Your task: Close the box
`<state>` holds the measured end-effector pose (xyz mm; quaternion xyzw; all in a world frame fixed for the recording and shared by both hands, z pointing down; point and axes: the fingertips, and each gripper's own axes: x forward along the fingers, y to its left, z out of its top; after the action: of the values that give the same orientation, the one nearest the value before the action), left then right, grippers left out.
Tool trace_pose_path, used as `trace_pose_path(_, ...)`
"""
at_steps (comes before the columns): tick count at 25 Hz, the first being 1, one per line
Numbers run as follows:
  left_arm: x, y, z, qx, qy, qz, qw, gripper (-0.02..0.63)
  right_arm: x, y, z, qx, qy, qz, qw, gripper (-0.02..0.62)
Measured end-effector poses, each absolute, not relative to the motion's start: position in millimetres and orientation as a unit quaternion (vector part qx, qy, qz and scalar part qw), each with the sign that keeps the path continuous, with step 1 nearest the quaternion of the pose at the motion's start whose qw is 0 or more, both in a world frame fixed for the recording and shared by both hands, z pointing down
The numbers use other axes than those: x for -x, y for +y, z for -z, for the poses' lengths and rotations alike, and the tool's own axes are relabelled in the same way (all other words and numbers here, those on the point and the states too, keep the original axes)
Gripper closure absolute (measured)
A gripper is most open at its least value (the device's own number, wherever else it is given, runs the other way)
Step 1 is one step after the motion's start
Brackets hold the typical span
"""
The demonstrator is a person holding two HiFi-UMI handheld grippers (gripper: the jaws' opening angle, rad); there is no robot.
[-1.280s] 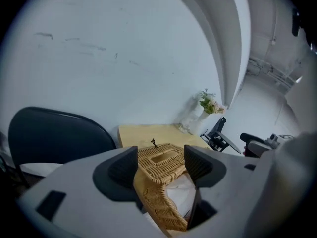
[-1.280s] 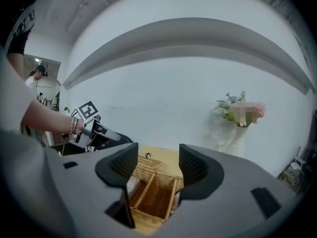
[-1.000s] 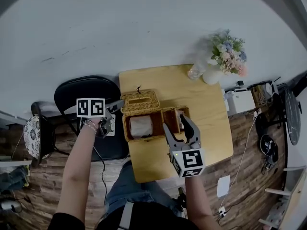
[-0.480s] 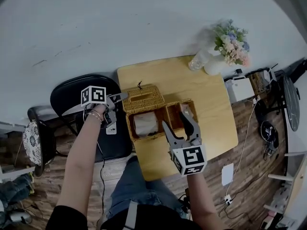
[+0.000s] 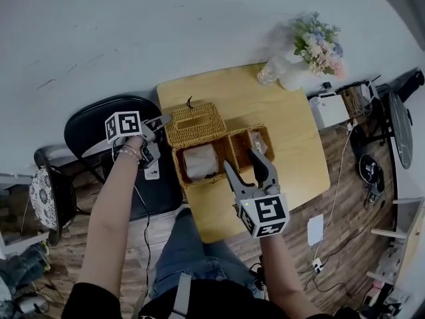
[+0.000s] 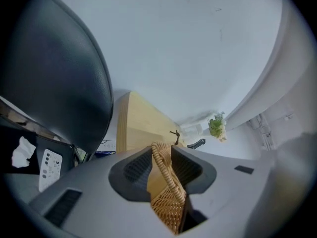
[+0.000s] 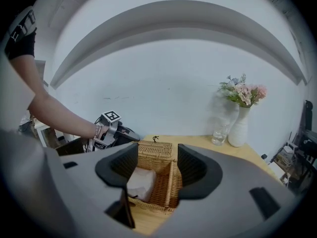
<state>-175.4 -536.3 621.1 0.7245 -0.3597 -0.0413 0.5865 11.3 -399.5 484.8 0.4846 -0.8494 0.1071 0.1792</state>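
Between the jaws of our left hand-held gripper (image 6: 162, 155) sits the rim of the wicker lid (image 6: 168, 202). The jaws have just been closing and now pinch it. Our right hand-held gripper (image 7: 157, 157) hangs wide open and empty above the box (image 7: 166, 190), by the worktop's (image 5: 279, 125) left edge. The lid is open, so we think all the closing is left.
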Motion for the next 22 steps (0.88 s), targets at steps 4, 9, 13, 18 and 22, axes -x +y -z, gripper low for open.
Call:
trace_pose_path(4,176.7,-536.3,-604.9,-0.75,-0.361,0.034,0.553,0.484,-8.4,-395.0,-485.2,-0.482,-0.85,-0.097,0.188,0.337)
trace_pose_path(9,180.5,-535.8,-580.5,-0.776,-0.361,0.035,0.516,0.505,-4.3,-390.5,-473.0,-0.487,-0.849,-0.093,0.181,0.337)
trace_pose_path(13,179.4,-531.8,-559.7,-0.8,-0.355,0.028,0.483,0.518,-2.1,-383.1,-460.4,-0.493,-0.848,-0.084,0.175,0.337)
trace_pose_path(18,178.6,-520.1,-535.7,-0.825,-0.339,0.016,0.452,0.531,2.2,-371.3,-446.5,-0.499,-0.846,-0.077,0.17,0.337)
trace_pose_path(22,176.4,-505.7,-520.9,-0.845,-0.319,0.002,0.43,0.54,3.7,-362.8,-435.0,-0.507,-0.843,-0.071,0.164,0.337)
